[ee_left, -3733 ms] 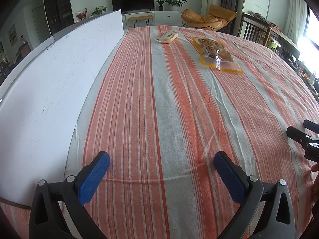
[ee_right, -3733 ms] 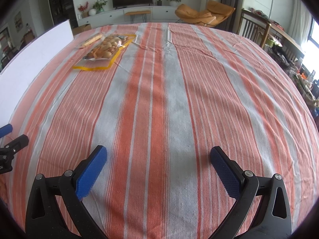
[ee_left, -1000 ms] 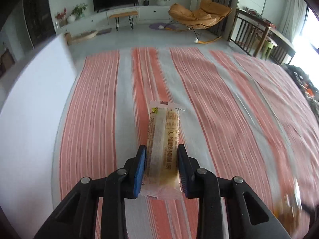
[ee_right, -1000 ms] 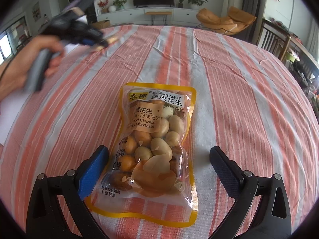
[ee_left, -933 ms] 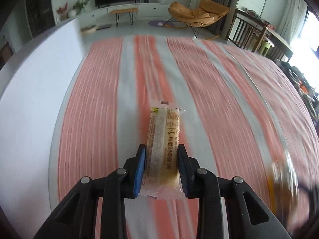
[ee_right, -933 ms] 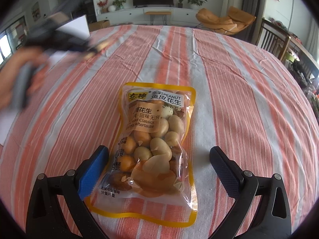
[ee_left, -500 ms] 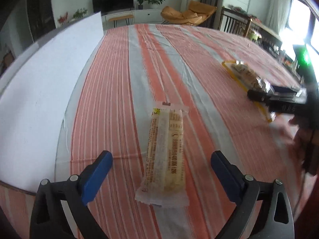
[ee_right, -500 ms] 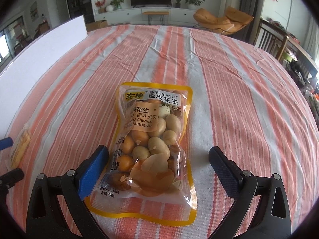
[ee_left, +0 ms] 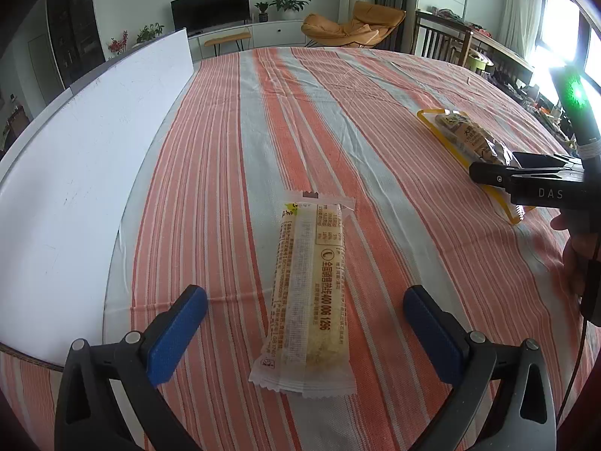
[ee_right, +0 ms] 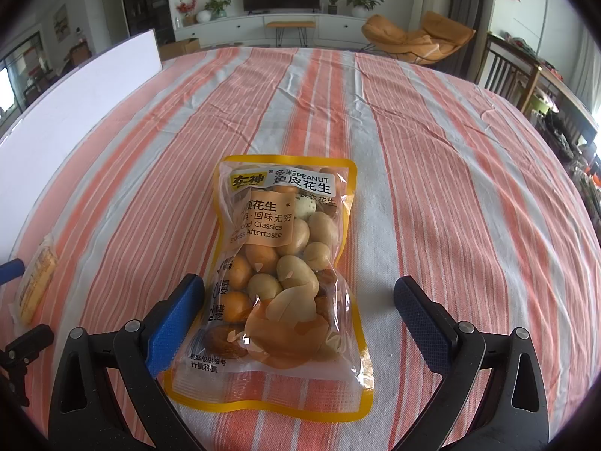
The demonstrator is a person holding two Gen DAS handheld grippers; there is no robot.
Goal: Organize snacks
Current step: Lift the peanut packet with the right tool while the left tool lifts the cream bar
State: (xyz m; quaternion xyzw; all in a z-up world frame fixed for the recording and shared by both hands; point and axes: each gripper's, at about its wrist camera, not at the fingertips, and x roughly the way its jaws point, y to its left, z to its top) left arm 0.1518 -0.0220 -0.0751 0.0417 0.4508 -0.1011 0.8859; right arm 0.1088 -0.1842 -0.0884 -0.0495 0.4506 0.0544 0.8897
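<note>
A long snack bar in a clear wrapper lies on the striped tablecloth, between the fingers of my open left gripper, untouched. It also shows at the left edge of the right wrist view. A yellow-edged peanut bag lies flat between the fingers of my open right gripper; the left pad is close beside its edge. The bag also shows in the left wrist view, partly behind the right gripper's body.
A white board stands along the table's left side. The orange and grey striped cloth covers the round table. Chairs and a railing stand beyond the far right edge.
My left gripper carried the snack bar toward the near left of the table, opened and let it go flat on the cloth. The right gripper stayed open around the peanut bag.
</note>
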